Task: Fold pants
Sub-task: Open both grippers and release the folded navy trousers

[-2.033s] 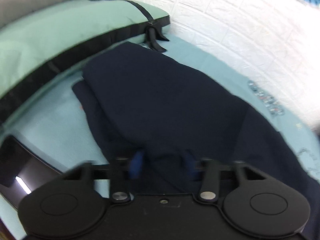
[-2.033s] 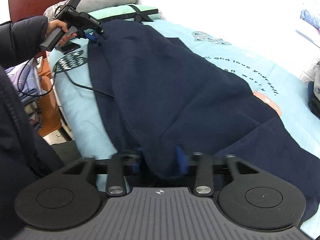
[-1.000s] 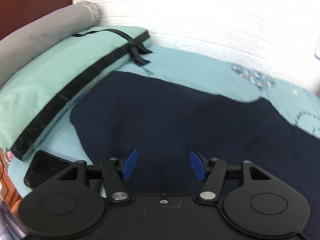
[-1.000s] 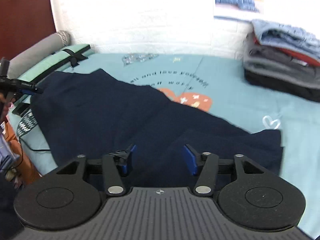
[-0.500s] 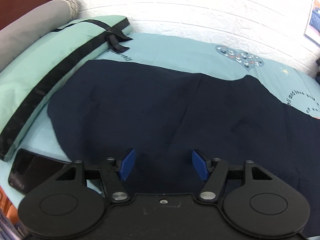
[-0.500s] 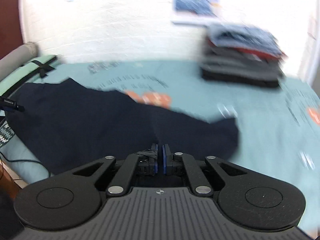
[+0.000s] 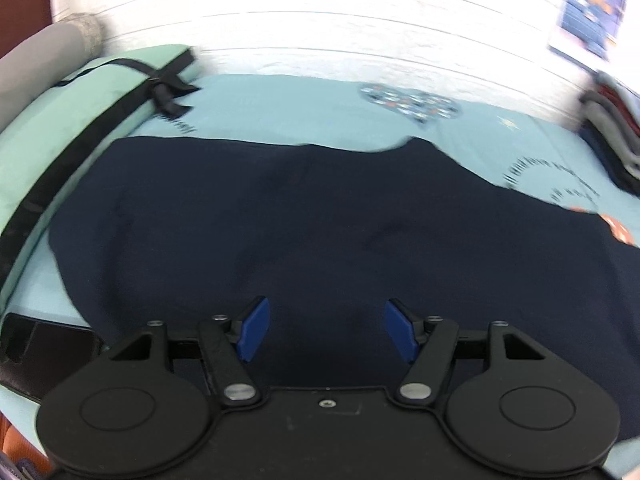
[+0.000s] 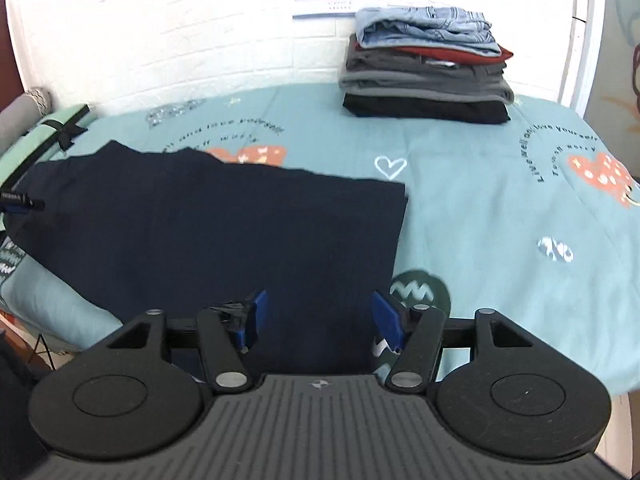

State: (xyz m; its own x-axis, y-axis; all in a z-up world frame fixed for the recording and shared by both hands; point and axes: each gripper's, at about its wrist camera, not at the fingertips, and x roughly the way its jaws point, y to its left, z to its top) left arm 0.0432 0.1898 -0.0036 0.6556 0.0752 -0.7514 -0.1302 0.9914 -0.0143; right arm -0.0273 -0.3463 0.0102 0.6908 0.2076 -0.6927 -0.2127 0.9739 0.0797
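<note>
bedsheet point(image 8: 480, 208) under crosswise-lying pants point(image 8: 208, 232)

place: bedroom – home | signs: bed sheet point(image 8: 480, 208), pillow point(image 7: 60, 120), folded clothes stack point(image 8: 428, 68)

One pair of navy pants point(image 8: 208, 232), one stack of folded clothes point(image 8: 426, 76), two pillows point(image 7: 76, 120), one phone point(image 7: 40, 352).

Pants point(image 8: 208, 232) now flat; right tongs point(image 8: 318, 316) newly reopened, empty.
</note>
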